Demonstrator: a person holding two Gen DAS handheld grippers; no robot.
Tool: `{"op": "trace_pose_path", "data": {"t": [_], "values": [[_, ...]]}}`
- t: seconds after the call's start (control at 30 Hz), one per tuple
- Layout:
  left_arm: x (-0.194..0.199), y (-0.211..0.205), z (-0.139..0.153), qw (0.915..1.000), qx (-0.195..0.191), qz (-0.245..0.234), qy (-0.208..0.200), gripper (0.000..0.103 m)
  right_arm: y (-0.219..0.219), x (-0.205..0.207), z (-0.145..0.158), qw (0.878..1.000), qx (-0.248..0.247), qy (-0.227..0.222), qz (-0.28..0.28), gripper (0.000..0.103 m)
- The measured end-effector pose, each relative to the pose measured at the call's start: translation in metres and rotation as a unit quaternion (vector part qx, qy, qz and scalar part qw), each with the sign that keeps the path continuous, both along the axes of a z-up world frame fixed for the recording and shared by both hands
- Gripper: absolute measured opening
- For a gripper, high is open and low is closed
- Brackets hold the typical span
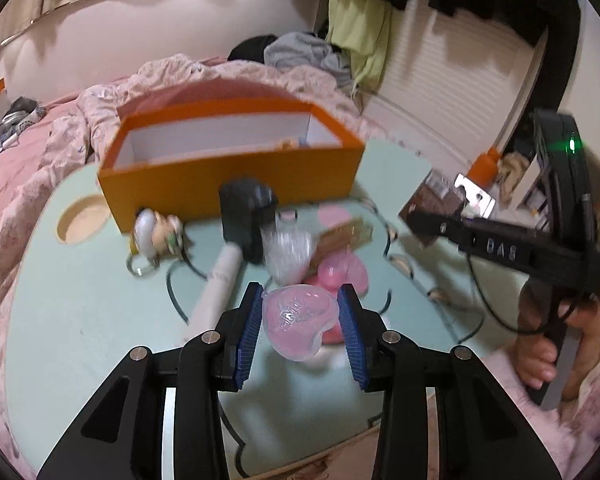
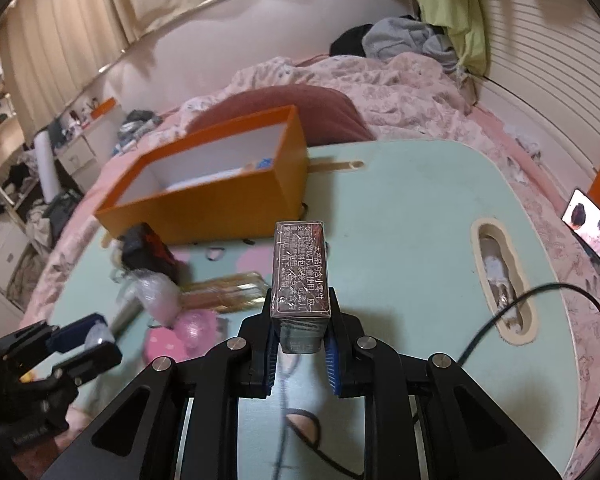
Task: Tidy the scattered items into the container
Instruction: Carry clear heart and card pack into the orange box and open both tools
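The orange box [image 1: 228, 160] stands open at the far edge of the green lap table [image 1: 80, 300]; the left gripper [image 1: 300, 320] pinches a clear pink heart-shaped case [image 1: 296, 320] between its blue pads, above the clutter.

In the right wrist view, the right gripper [image 2: 300, 344] clamps a dark printed carton [image 2: 300, 280] near the table's middle; the box [image 2: 220, 200] sits beyond, at the far-left edge.

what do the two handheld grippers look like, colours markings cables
Both the left gripper and the right gripper have black angular plastic linkages with silver round pivot bolts and ribbed blue pads. The right one's body carries embossed lettering, a green indicator light and a thin black cable.
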State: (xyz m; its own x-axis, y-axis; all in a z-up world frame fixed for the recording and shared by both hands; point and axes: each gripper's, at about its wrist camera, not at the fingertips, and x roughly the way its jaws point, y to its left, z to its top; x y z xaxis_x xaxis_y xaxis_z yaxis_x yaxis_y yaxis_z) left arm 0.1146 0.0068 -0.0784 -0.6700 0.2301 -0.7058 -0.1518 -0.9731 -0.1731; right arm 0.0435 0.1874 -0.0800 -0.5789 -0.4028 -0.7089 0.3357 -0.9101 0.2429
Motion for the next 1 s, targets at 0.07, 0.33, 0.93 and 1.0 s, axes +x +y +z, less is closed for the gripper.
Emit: {"op": "trace_pose_path", "data": {"t": [0.07, 0.33, 0.93, 1.0], "values": [[-0.006, -0.003, 0.012, 0.9999, -0.009, 0.007, 0.012, 0.040, -0.005, 0.000, 0.012, 1.000, 0.006, 0.015, 0.009, 0.019], [-0.043, -0.027, 0.047, 0.9985, 0.000, 0.040, 0.038, 0.040, -0.031, -0.021, 0.047, 0.998, 0.018, 0.056, 0.032, 0.019], [-0.144, -0.053, 0.052, 0.9955, -0.026, 0.091, 0.005, 0.040, -0.093, -0.101, 0.053, 0.994, 0.074, 0.066, 0.051, 0.019], [-0.153, -0.056, 0.049, 0.9945, -0.034, 0.099, 0.005, 0.040, -0.098, -0.106, 0.051, 0.992, 0.084, 0.076, 0.050, 0.020]]}}
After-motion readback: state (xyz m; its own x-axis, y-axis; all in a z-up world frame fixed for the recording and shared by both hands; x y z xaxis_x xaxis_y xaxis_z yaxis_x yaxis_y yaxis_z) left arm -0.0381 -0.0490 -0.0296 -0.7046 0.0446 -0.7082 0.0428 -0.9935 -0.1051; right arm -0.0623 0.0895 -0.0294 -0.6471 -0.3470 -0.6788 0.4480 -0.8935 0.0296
